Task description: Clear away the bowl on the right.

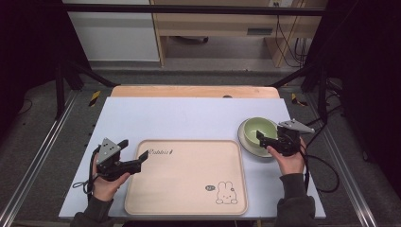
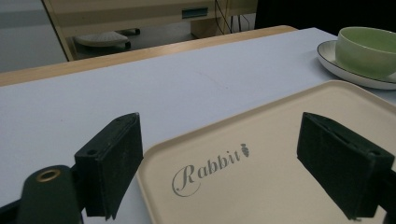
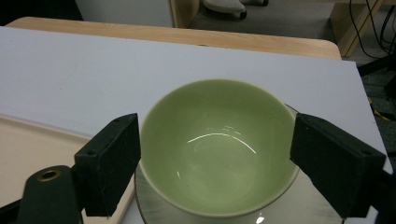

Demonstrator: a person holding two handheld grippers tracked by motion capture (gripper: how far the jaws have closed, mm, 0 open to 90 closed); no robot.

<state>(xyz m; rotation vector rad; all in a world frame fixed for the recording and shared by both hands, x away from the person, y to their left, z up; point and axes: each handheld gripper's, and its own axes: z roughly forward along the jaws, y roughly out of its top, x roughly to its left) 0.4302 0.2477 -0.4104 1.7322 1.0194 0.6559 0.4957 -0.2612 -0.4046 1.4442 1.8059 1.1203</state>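
The high view was evenly lit from above over the bench [image 1: 189, 116], while the floor and the sides fell off into near black. Shadows under the tray [image 1: 187, 177] were soft and faint. The picture was a little grainy and soft, though the print on the tray stayed legible. In the right gripper view a curved streak of glare lay inside the green bowl [image 3: 217, 149], whose glaze shone. In both gripper views the black pads [image 2: 114, 163] close to the lens were slightly blurred, and the background looked soft.
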